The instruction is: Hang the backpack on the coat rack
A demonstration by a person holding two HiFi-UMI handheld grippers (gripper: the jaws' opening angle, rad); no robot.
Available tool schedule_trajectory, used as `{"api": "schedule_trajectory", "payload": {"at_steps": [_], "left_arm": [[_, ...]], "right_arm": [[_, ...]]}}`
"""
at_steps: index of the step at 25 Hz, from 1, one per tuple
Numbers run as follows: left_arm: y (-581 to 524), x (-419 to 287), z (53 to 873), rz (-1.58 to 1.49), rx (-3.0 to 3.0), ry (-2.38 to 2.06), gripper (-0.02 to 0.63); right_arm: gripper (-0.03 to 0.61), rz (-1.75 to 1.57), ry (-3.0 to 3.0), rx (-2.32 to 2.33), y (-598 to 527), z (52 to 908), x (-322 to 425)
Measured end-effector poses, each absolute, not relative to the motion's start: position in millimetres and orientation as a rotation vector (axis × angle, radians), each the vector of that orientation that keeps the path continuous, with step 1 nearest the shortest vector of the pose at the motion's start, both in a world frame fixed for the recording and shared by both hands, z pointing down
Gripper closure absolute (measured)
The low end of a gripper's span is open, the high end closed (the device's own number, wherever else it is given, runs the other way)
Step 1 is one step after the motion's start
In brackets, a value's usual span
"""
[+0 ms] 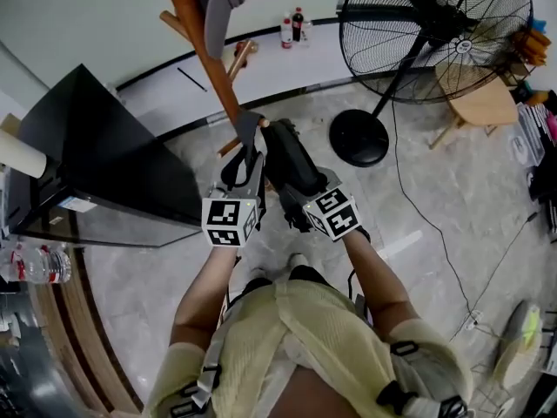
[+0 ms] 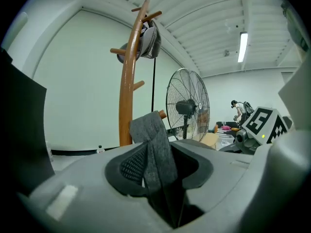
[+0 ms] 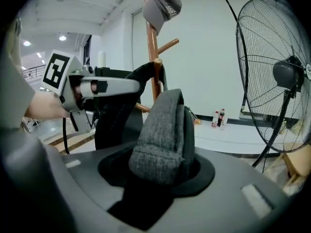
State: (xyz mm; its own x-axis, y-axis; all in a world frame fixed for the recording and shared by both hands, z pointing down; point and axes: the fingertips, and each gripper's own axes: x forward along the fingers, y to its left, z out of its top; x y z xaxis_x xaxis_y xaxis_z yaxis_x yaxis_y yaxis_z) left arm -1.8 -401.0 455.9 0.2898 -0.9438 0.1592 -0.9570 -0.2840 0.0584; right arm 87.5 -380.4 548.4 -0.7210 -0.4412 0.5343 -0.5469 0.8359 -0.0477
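Left fingers (image 2: 130,167) apart around grey strap (image 2: 154,144); right fingers (image 3: 112,169) tight on backpack (image 3: 163,135).

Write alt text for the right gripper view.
A grey backpack strap sits between the jaws of the right gripper. Behind it stand a wooden coat rack with a grey cap on top, the left gripper and a large fan.

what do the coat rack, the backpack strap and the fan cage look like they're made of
Coat rack: likely wood, smooth and varnished; warm orange-brown, rounded pegs, slight sheen.
Backpack strap: woven fabric, matte heathered grey, probably padded, given its thickness.
Fan cage: probably metal wire, painted dark; thin radial spokes.
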Motion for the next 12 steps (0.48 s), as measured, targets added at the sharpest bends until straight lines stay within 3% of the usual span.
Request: {"api": "schedule_trajectory", "payload": {"at_steps": [12], "left_arm": [[-402,-8,436,0.17,2.501,-1.776,0.426]], "right_arm": [[0.376,0.408,-2.445,0.763,-364,587,81]]}}
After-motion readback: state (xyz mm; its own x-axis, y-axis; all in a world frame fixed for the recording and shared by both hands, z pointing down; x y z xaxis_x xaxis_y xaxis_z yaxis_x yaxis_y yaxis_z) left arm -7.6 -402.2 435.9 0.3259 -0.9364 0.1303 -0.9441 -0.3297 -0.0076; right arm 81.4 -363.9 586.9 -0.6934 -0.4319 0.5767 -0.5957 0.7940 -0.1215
